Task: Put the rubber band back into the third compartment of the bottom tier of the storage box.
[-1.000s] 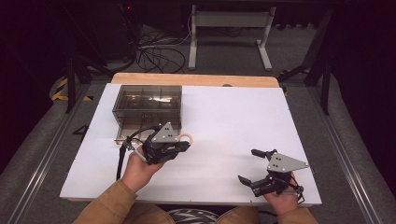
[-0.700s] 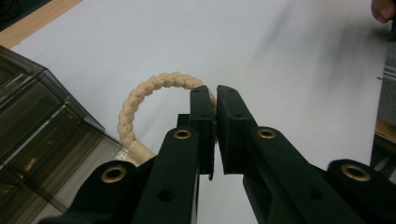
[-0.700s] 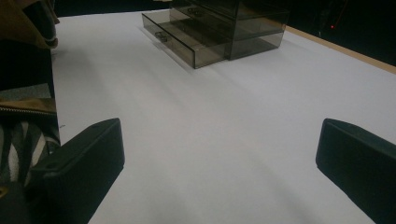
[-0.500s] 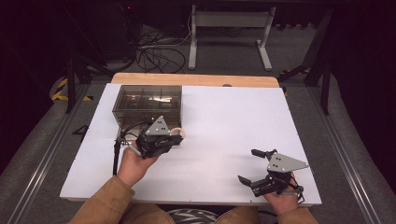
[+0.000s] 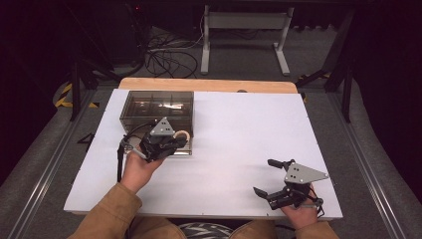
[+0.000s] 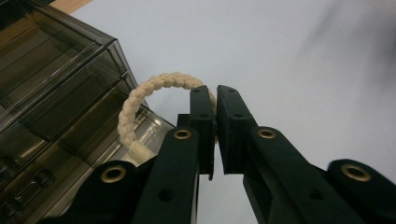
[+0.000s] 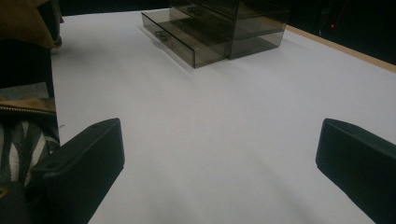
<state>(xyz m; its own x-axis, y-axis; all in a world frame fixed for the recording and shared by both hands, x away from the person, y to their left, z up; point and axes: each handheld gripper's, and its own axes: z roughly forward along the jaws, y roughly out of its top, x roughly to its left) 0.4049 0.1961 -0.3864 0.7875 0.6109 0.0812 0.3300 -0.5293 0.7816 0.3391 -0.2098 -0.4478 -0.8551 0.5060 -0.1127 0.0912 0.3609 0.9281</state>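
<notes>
A white table [image 5: 239, 134] carries a smoked, see-through drawer box [image 5: 157, 107] toward its far left, and everything else is placed from that box. In the high view the box's interior is hard to read through the dark plastic; its bottom drawer [image 7: 182, 39], pulled out toward the person, is largely covered there by the left gripper [image 5: 171, 144], while the right gripper view shows the drawer plainly from the side, standing out from the box's front. The left gripper sits over the drawer's near right corner, its jaws pinched nearly shut on a cream braided rope ring [image 6: 149, 100]; part of the ring is hidden behind the jaws, and the left gripper view shows the ring arching up beside the box's corner, a detail that is only a pale loop in the high view. Compared with a second ago, the left gripper has moved closer to the box, carrying the ring with it. The right gripper [image 5: 271, 179] rests well apart from the box, near the table's near right edge, jaws spread wide and holding nothing, in the same spot as before.
</notes>
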